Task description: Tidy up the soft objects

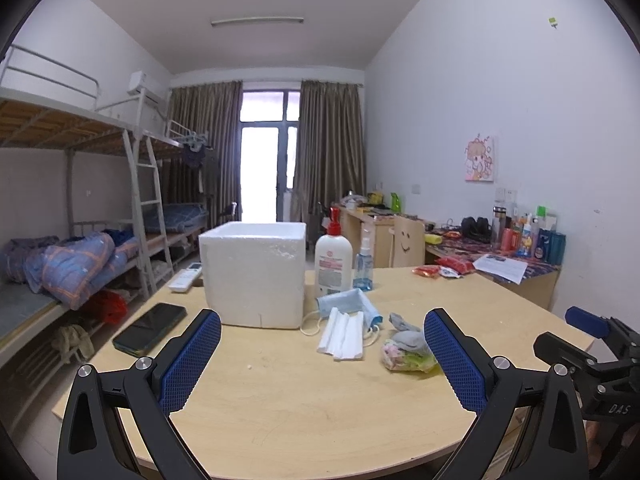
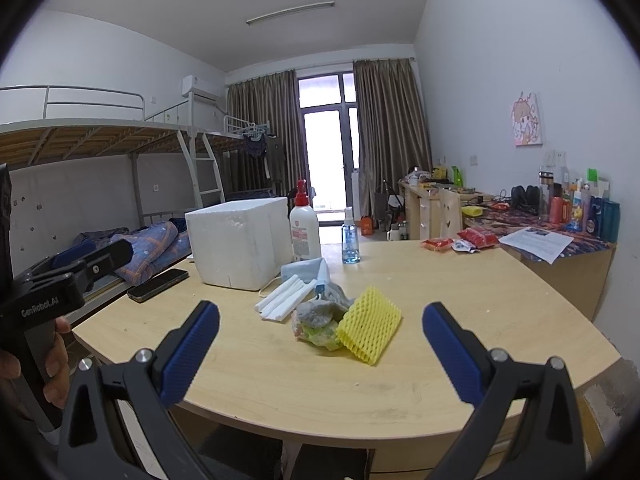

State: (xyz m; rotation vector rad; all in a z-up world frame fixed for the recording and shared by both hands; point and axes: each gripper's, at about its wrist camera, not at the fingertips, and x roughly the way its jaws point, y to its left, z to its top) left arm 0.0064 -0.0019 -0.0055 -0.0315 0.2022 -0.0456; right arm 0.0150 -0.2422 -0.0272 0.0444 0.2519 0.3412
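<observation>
Both the left gripper (image 1: 322,356) and right gripper (image 2: 320,344) hang wide apart and empty over the near table (image 2: 280,384). Just ahead the soft things lie heaped and touching: yellow foam net (image 2: 370,328), grey sock (image 2: 320,310), white foam strips (image 2: 284,296), blue mask (image 1: 348,302). A pinch may drag two at once. Beyond, the lotion bottle (image 2: 305,232) and spray bottle (image 2: 350,242) stand near the foam box (image 2: 240,240) and could topple, likely the goal
</observation>
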